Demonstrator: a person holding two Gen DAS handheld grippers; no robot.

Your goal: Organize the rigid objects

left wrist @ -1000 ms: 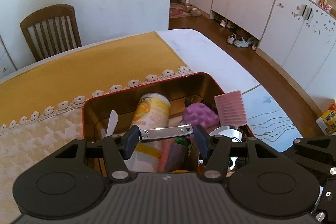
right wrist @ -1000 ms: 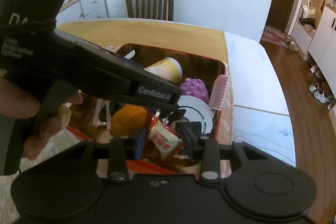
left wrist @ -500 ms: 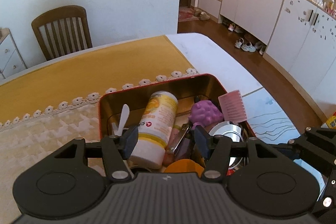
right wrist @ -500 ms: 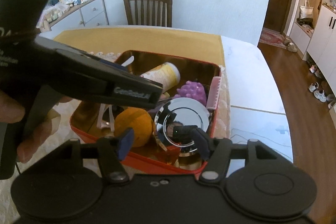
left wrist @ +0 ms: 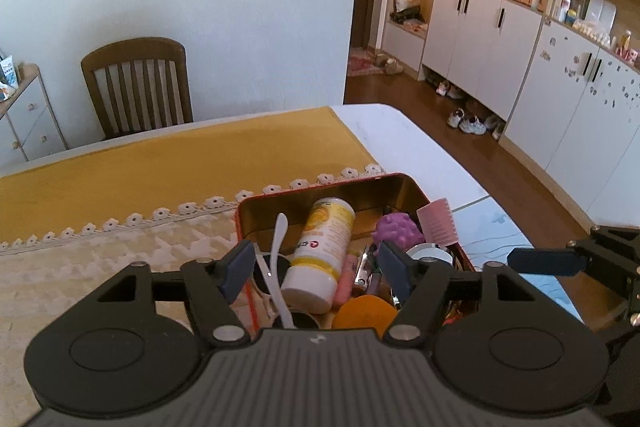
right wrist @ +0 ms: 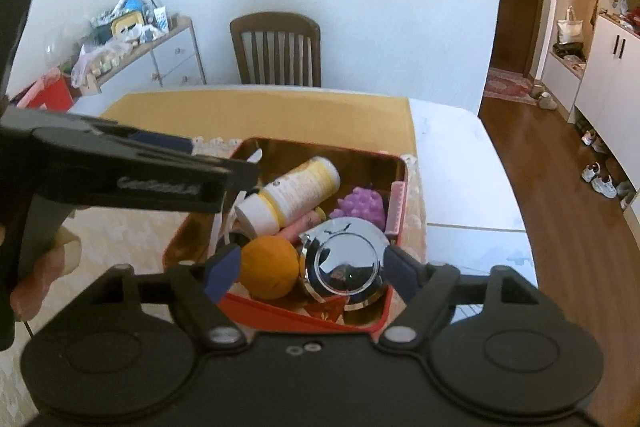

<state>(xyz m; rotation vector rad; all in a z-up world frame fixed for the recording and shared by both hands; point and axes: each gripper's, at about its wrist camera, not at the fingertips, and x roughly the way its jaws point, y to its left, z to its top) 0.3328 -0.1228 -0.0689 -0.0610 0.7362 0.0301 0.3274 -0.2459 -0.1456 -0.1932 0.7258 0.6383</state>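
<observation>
With both the left gripper (left wrist: 316, 266) and right gripper (right wrist: 310, 266) spread wide and empty above the red tin (right wrist: 394, 301), best to check nothing overhangs its rim.

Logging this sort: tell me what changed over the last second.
Left gripper let go of the nail clipper, right gripper let go of the snack packet, both into the red tin; both opened and pulled back. Yellow bottle, purple toy and pink comb stayed put.
</observation>
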